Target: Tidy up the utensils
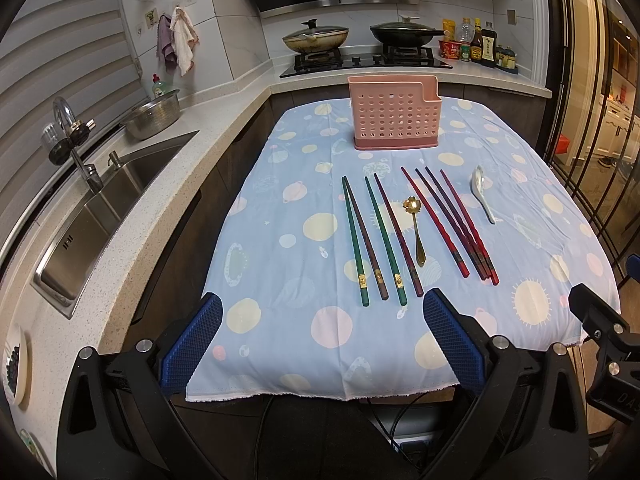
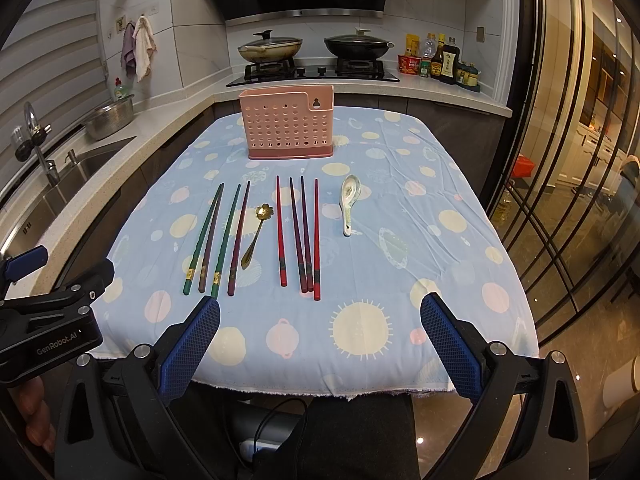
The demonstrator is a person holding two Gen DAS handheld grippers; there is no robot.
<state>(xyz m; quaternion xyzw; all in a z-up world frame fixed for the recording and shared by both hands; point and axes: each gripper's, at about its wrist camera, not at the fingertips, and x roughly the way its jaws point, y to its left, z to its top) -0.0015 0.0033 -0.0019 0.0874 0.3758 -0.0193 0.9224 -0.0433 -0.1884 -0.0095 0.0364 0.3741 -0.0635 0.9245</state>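
Both tools, left [image 1: 322,320] and right [image 2: 320,320], gape wide and empty over the desk [image 2: 400,368]; chopsticks [image 2: 298,236] seemingly untouched before the pink holder [image 2: 286,124].

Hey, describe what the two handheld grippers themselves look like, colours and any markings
Both the left gripper and the right gripper have black angular frames with silver bolts and two blue fingers with a knurled grid texture. The left gripper's body, seen from the right wrist camera, carries white "GenRobot.AI" lettering.
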